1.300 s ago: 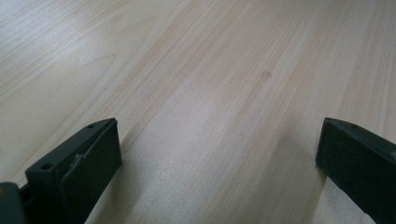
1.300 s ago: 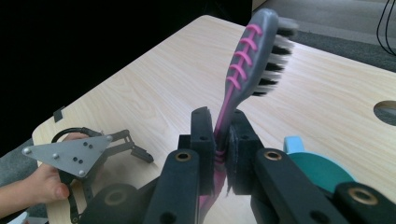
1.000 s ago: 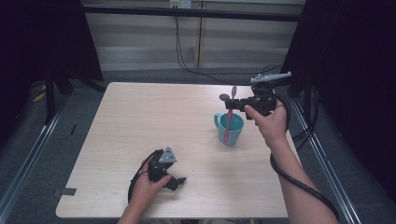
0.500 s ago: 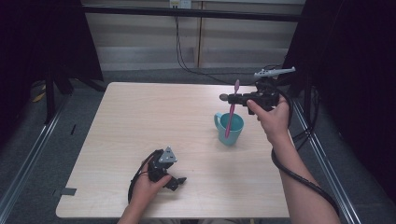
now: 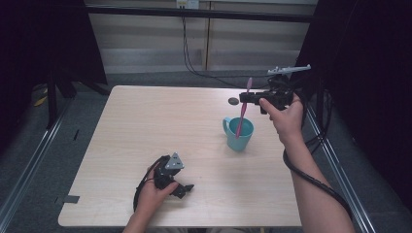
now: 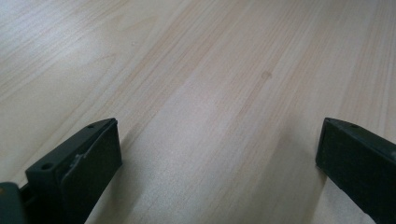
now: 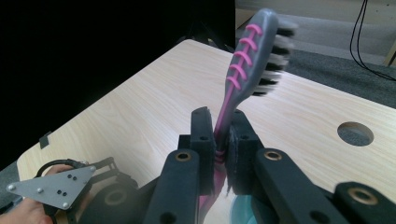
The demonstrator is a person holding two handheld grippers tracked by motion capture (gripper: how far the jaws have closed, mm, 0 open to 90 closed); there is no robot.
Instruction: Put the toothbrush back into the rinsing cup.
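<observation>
table (image 5: 145, 131): pale wood, round hole (image 5: 233, 101) | floor (image 5: 29, 160): grey | walls: dark

A pale rectangular wooden table (image 5: 145, 126) with rounded corners stands on a grey carpeted floor (image 5: 29, 160). Near its far right edge is a small round dark hole (image 5: 233, 101), which also shows in the right gripper view (image 7: 355, 133). Behind the table runs a wall of light beige panels (image 5: 145, 43), with a dark horizontal bar (image 5: 145, 10) across the top. Thin black cables (image 5: 187, 53) hang down this wall to the floor. Black curtains (image 5: 43, 43) close in both sides. A grey metal rail (image 5: 29, 167) lies along the floor at the left, and a small dark patch of tape (image 5: 71, 199) sits near the table's near left corner.
</observation>
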